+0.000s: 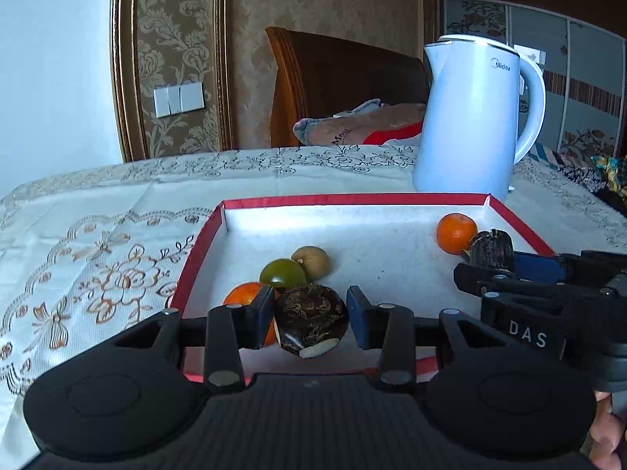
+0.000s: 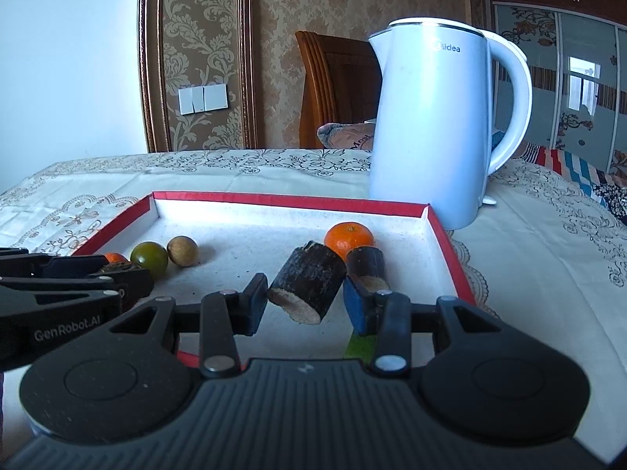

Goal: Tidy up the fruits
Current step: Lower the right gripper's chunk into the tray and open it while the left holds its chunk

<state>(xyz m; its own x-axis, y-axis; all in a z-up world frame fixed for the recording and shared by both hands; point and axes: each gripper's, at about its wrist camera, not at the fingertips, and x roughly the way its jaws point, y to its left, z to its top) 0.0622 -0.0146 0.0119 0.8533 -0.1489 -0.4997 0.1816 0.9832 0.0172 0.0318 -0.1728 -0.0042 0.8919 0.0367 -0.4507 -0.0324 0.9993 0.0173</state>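
While we hover low over the red-rimmed tray (image 1: 196, 243), our left gripper (image 1: 309, 319) is clamped narrowly on a dark, round, shrivelled fruit (image 1: 311, 323) at the tray's near left. Just beyond it lie an orange (image 1: 245, 293), a green fruit (image 1: 282, 272) and a tan one (image 1: 311, 261). Our right gripper (image 2: 305, 297) pinches a dark cut cane piece (image 2: 307, 286) near the tray's right side; a second cane piece (image 2: 366, 264) and a mandarin (image 2: 348, 237) sit just behind. A white kettle (image 2: 427, 117) stands beyond the far right corner on the embroidered tablecloth (image 1: 98, 235).
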